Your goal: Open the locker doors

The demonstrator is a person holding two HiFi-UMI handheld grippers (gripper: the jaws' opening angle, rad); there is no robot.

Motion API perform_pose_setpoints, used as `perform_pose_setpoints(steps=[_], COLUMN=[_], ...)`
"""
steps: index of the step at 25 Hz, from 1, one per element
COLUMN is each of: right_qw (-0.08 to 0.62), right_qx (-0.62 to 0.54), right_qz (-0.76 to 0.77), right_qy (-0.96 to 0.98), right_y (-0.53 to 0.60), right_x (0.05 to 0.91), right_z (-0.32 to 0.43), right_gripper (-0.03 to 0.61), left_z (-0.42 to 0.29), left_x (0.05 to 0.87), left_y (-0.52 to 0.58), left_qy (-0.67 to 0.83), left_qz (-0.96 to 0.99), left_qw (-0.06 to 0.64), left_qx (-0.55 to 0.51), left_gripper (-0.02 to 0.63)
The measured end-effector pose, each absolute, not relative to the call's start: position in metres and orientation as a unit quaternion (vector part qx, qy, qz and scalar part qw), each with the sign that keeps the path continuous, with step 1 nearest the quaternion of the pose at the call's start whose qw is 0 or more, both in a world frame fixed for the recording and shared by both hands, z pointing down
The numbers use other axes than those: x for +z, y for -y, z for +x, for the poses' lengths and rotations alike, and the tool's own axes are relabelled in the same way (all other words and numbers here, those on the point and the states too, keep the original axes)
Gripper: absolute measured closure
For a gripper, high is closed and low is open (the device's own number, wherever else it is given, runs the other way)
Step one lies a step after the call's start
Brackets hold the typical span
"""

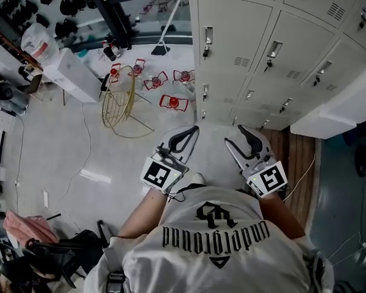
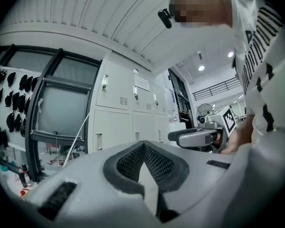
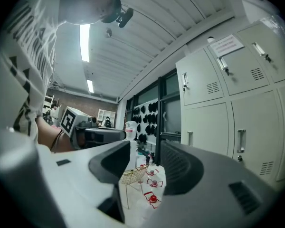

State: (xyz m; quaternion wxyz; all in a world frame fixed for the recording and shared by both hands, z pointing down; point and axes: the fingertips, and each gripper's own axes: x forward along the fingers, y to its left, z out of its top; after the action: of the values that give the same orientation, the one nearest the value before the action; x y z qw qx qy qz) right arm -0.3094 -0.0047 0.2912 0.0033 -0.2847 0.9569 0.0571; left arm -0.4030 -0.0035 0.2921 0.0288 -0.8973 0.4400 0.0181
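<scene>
Locker doors: pale grey sheet-metal locker doors (image 1: 235, 41), which appear shut. They stand ahead of the person, well apart from both tools.
Axis: long side upright, faces toward the person. Handles sit on the left edges, so each door likely swings rightward.
Left tool (image 2: 142, 144): tips together, empty.
Right tool (image 3: 145, 161): jaws partly apart, empty, probably readied for a handle.
Floor: gold wire basket (image 1: 118, 102), left of the lockers.

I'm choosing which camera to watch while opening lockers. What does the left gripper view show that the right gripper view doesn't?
Only the left gripper view: a fan, and the left gripper with jaws shut. Only the right gripper view: a long ceiling light and a wire basket, seen past the right gripper, jaws apart. Both: closed lockers and the other gripper.
</scene>
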Motion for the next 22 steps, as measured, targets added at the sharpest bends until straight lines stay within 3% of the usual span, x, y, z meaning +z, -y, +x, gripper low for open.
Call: perform_pose_setpoints(steps=[8, 22], right_qw=[-0.002, 0.015], right_qx=[0.046, 0.056], right_qz=[-0.293, -0.286], right_qy=[-0.955, -0.957], right_y=[0.039, 0.143], right_x=[0.288, 0.290], right_z=[-0.356, -0.380], right_gripper=[0.371, 0.371], left_z=[-0.450, -0.470], left_x=[0.286, 0.294], left_y=[0.040, 0.117], left_qy=[-0.431, -0.453], left_qz=[-0.902, -0.891], left_qw=[0.032, 0.034], left_qx=[0.019, 0.013], left_gripper=[0.607, 0.609])
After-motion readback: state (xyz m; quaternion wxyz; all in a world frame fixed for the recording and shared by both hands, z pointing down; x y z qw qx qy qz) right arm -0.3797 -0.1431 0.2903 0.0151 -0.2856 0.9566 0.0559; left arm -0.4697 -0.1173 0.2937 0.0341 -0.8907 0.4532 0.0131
